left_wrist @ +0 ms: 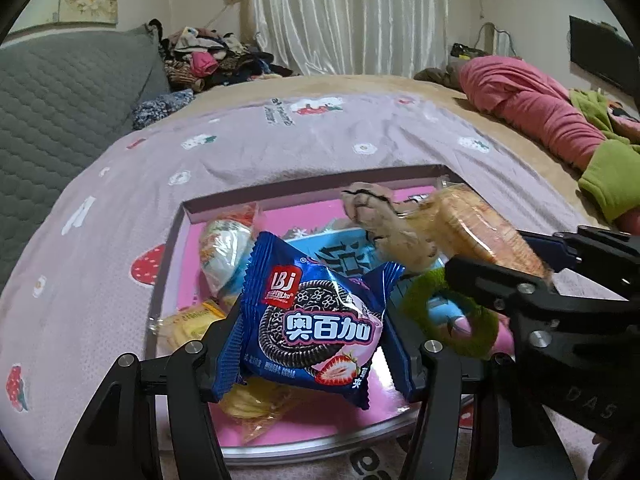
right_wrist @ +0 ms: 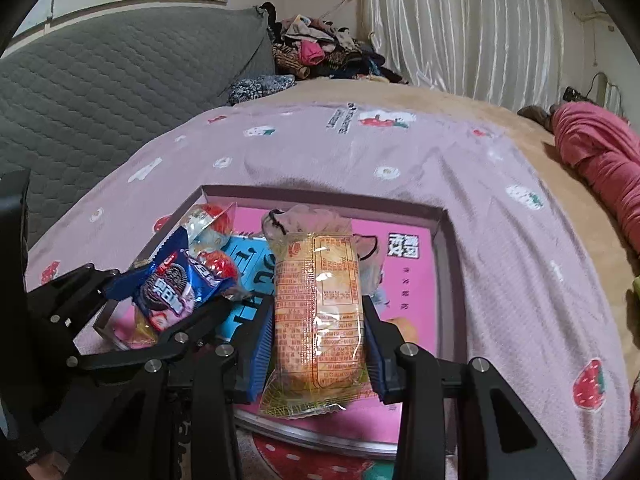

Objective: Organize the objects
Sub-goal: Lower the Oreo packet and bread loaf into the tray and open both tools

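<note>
- Two grippers are working over one shallow pink box (left_wrist: 188,216), which is lying on the lilac strawberry-print bedsheet (left_wrist: 280,140) at the centre of both views.
- One blue cookie packet (left_wrist: 316,320) is sitting clenched between the pads of the left gripper (left_wrist: 316,356), low in the middle of the left wrist view, above the near part of the box.
- One clear packet of orange biscuits (right_wrist: 320,312) is being grasped by the right gripper (right_wrist: 318,344), standing upright at lower centre of the right wrist view, also over the box.
- Each camera is catching the other gripper with its packet: the right one at the right edge of the left view, the left one at the lower left of the right view.
- Inside the box, at least three more wrapped snacks are lying: one red-and-white packet (left_wrist: 226,248) at its upper left and two yellowish ones (left_wrist: 188,324) near the left gripper.
- Only the left view is showing one green fuzzy ring (left_wrist: 452,316) and the tan plush toy (left_wrist: 384,224) clearly; in the right view the biscuits are hiding most of them.
- Only the left view is showing the green sleeve (left_wrist: 612,176) at the right edge.
</note>
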Motion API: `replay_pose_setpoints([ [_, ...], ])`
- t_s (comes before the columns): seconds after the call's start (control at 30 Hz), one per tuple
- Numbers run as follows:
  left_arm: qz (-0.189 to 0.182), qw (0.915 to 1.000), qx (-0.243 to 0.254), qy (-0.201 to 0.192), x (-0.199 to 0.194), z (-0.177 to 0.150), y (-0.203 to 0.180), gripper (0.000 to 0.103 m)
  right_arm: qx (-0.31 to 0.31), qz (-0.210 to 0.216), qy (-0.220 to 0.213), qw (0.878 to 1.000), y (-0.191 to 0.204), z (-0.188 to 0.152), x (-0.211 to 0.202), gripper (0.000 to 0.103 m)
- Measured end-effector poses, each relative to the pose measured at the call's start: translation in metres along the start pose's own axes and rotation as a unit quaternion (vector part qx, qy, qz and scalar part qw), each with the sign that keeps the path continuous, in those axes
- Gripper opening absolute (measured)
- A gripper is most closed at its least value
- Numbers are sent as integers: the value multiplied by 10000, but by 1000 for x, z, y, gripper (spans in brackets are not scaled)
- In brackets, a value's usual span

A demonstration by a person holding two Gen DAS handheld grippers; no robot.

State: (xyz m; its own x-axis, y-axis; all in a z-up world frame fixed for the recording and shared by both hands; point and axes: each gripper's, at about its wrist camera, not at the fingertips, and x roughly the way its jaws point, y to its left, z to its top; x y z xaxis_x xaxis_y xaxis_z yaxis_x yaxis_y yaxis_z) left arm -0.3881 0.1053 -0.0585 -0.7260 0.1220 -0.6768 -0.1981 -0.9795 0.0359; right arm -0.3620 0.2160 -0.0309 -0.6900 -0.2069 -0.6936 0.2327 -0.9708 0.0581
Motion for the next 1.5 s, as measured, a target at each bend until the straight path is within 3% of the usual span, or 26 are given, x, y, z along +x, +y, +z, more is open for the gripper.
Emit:
replay_pose_setpoints([
  [0.5,40,9994,145,327,19,-11,-11,62,59,-235,330,9992,-10,-7,20,41],
  [0.9,167,9986,241,434,23,-13,-12,64,105,-258,281,9992,-11,-6,18,41],
  [1.27,217,9980,84,579,17,-9,-6,67,271,-301,82,9991,-19,-1,5,63],
  [1.37,221,9981,78,568,12,-8,-5,80,381,-295,-40,9988,-24,1,-2,65],
  [1.5,216,9983,55,538,3,-4,-4,80,442,-338,-142,9984,-27,4,-9,72],
])
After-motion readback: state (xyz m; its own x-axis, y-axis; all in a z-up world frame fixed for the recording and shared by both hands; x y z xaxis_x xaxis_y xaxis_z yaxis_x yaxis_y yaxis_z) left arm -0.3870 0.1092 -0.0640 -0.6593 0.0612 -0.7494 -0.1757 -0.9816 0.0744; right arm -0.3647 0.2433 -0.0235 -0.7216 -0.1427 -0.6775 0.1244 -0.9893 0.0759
